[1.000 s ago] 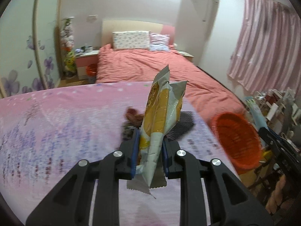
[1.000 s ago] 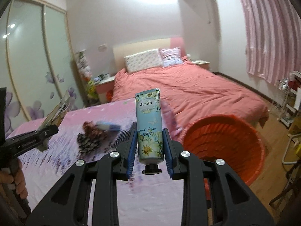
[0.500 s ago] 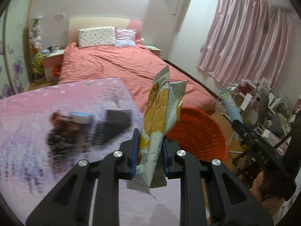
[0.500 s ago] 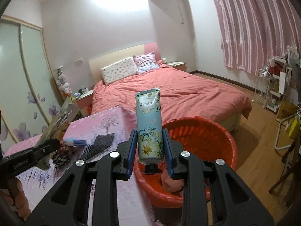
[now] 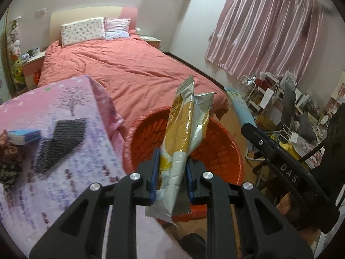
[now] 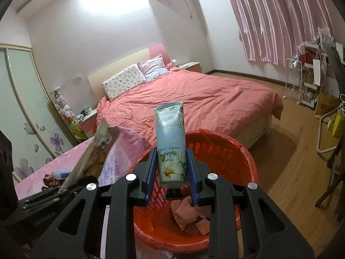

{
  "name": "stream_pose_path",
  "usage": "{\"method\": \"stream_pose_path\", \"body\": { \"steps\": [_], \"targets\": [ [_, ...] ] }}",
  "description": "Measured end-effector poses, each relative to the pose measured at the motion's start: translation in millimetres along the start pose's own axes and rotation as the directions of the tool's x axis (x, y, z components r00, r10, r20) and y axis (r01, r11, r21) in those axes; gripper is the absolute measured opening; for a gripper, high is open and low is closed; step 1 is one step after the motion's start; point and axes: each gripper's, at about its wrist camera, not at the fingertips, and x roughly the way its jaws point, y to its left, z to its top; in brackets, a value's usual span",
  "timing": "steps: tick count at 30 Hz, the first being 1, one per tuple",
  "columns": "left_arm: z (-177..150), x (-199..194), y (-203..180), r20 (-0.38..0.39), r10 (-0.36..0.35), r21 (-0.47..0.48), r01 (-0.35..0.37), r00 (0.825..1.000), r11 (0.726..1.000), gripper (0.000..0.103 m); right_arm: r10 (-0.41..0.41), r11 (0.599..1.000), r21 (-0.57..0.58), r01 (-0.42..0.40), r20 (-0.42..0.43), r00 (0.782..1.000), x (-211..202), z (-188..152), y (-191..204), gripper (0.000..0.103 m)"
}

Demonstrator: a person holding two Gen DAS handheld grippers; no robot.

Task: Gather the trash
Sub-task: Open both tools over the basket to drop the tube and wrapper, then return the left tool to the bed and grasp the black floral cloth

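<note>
Left tongs [image 5: 171, 179]: clamped on 1 snack wrapper [image 5: 183, 138], held upright above the orange bin [image 5: 228, 151].
Right tongs [image 6: 171, 173]: clamped on 1 hand cream tube [image 6: 171, 144], over the same bin [image 6: 237, 164].
Release is best made once each item is centred inside the rim, clear of the counter [image 5: 64, 161] edge.

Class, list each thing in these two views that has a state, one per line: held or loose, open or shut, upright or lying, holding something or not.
Left gripper: shut on snack wrapper.
Snack wrapper: held upright, torn open.
Right gripper: shut on hand cream tube.
Hand cream tube: held, cap down.
Orange basket: upright, holds crumpled scraps.
Blue packet: lying loose on table.
</note>
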Motion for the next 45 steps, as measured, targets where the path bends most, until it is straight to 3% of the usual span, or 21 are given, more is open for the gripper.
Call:
{"method": "stream_pose_path", "body": {
  "steps": [5,7,12,21,27,31,36,40,43,45],
  "targets": [
    [1.5,37.4,-3.6,-0.061,0.019,0.013,-0.019,0.998,1.0,0.038,0.013,0.999,0.04,-0.012,-0.042,0.999,17.8,-1.4,-9.9,0.03],
    [-2.1,47.0,1.8,-0.088,0.027,0.01,-0.026,0.996,1.0,0.046,0.016,0.998,0.056,-0.012,-0.057,0.998,25.0,-1.2,-16.6,0.044],
    [-9.9,50.3,19.5,-0.111,0.053,0.006,-0.052,0.992,0.999,0.056,0.002,0.998,0.062,0.002,-0.068,0.998,22.5,-8.6,-18.4,0.049],
    [-25.1,7.0,60.1,-0.054,0.171,0.0,-0.171,0.984,0.985,0.07,-0.034,0.999,-0.031,0.032,-0.071,0.997,13.2,-15.5,5.4,0.056],
    [-37.5,-37.6,109.5,-0.006,0.306,-0.051,-0.306,0.952,0.951,0.076,-0.028,0.994,-0.109,0.016,-0.105,0.994,13.4,-29.5,36.1,0.057],
    [-43.7,-70.3,159.1,0.017,0.432,-0.123,-0.427,0.902,0.896,0.076,-0.014,0.99,-0.142,-0.006,-0.137,0.99,14.8,-40.0,52.5,0.057],
    [-50.4,-85.4,209.5,0.001,0.521,-0.187,-0.512,0.854,0.839,0.076,0.005,0.982,-0.188,-0.037,-0.169,0.986,16.7,-49.6,75.9,0.057],
    [-50.4,-71.6,231.9,-0.041,0.503,-0.183,-0.502,0.863,0.845,0.074,0.021,0.976,-0.211,-0.061,-0.187,0.982,18.1,-55.1,95.3,0.057],
    [-47.2,-55.4,242.3,-0.068,0.507,-0.173,-0.511,0.859,0.842,0.063,0.026,0.971,-0.229,-0.073,-0.202,0.979,18.8,-58.7,106.4,0.057],
    [-46.5,-46.8,250.4,-0.082,0.507,-0.175,-0.513,0.858,0.84,0.043,0.028,0.968,-0.24,-0.08,-0.213,0.977,19.9,-62.3,113.9,0.057]
  ]
}}
